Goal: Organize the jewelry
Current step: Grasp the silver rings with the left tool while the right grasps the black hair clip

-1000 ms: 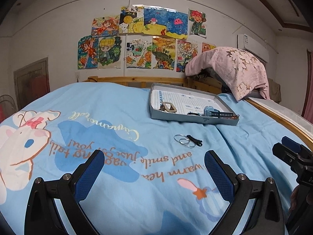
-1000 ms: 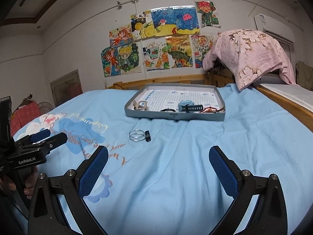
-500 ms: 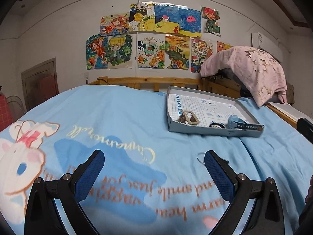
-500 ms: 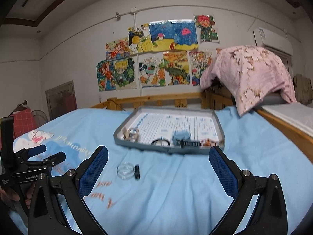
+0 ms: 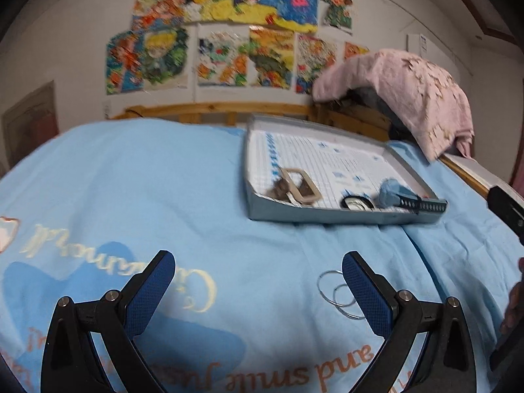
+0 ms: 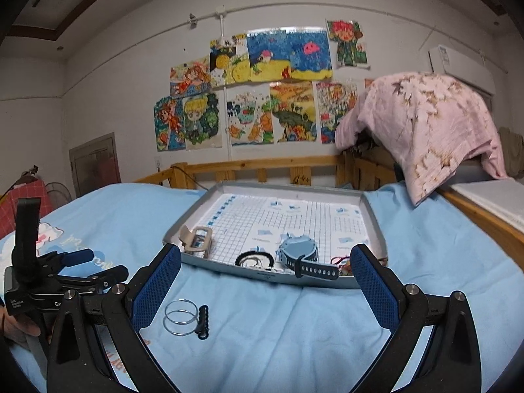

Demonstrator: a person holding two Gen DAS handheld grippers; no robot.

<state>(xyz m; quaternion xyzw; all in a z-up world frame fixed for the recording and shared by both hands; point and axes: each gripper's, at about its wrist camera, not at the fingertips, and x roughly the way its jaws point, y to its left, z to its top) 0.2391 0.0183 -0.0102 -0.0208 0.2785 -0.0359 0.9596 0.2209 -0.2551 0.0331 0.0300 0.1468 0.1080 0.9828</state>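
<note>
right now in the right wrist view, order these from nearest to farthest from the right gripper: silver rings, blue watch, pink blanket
1. silver rings: on the bedsheet, low left, just beside the right gripper's left finger.
2. blue watch: in the gray tray, ahead near its front edge.
3. pink blanket: far right, draped over the bed frame.

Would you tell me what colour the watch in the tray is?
Light blue watch, dark strap; clearest in right wrist view.

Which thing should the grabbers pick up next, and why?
Probably the left gripper should slide a little right and close on the two thin silver wire rings. They lie loose on the blue bedsheet, outside the grey tray, just beside its right finger, and both grippers are open.
</note>
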